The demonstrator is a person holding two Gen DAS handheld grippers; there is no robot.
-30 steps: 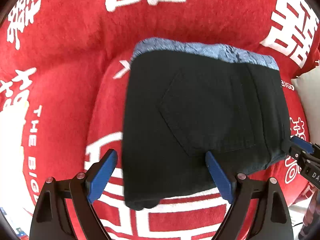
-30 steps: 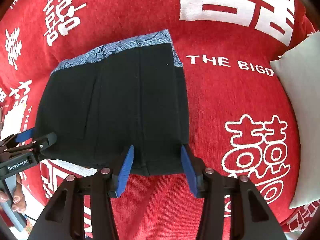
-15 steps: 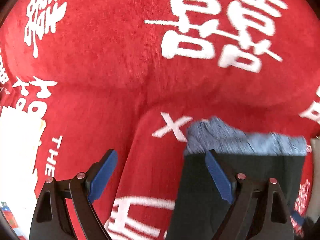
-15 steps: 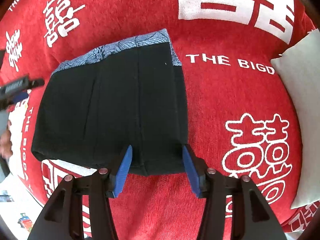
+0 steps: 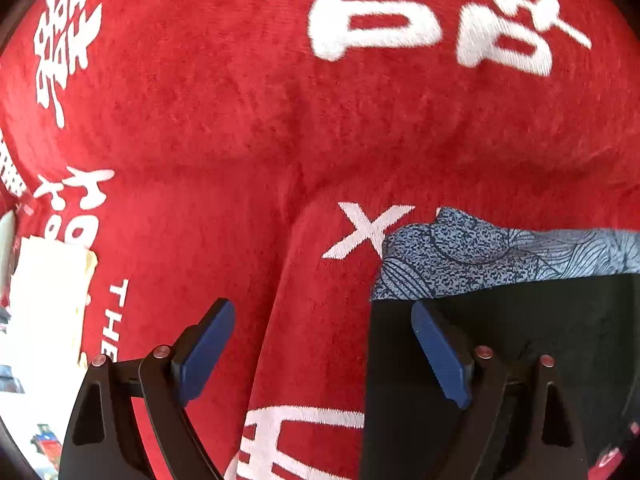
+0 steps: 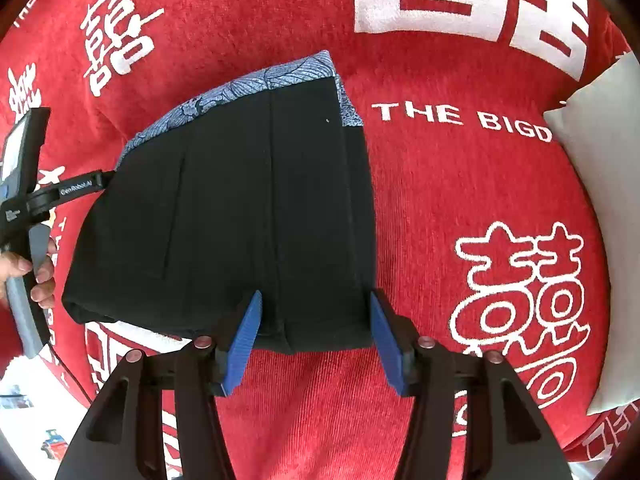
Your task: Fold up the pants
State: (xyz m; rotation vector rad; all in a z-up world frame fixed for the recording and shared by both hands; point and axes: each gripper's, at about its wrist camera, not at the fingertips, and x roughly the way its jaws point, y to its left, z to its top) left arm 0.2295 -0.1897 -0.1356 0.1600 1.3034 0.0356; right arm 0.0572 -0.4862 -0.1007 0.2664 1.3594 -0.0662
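Black folded pants [image 6: 240, 216] with a blue patterned lining strip [image 6: 248, 80] lie flat on a red cover with white characters [image 6: 460, 184]. My right gripper [image 6: 315, 300] stands open at the pants' near edge, its blue pads on either side of the near right part of the hem without pressing on it. My left gripper [image 5: 320, 312] is wide open near the pants' [image 5: 520, 340] far left corner: its right finger [image 5: 436, 348] hangs over the black cloth below the lining strip [image 5: 500, 252], its left finger [image 5: 208, 340] over the red cover [image 5: 280, 120]. Nothing is held.
A white pillow [image 6: 600, 208] lies on the cover to the right of the pants. In the right wrist view a person's hand [image 6: 40, 276] holds the left tool's handle at the left. A pale cushion [image 5: 48, 300] and a strip of floor show at the cover's left edge.
My left gripper has moved from the pants' near left edge to their far left corner, still open. The right gripper has stayed at the near hem, its jaws a little wider.
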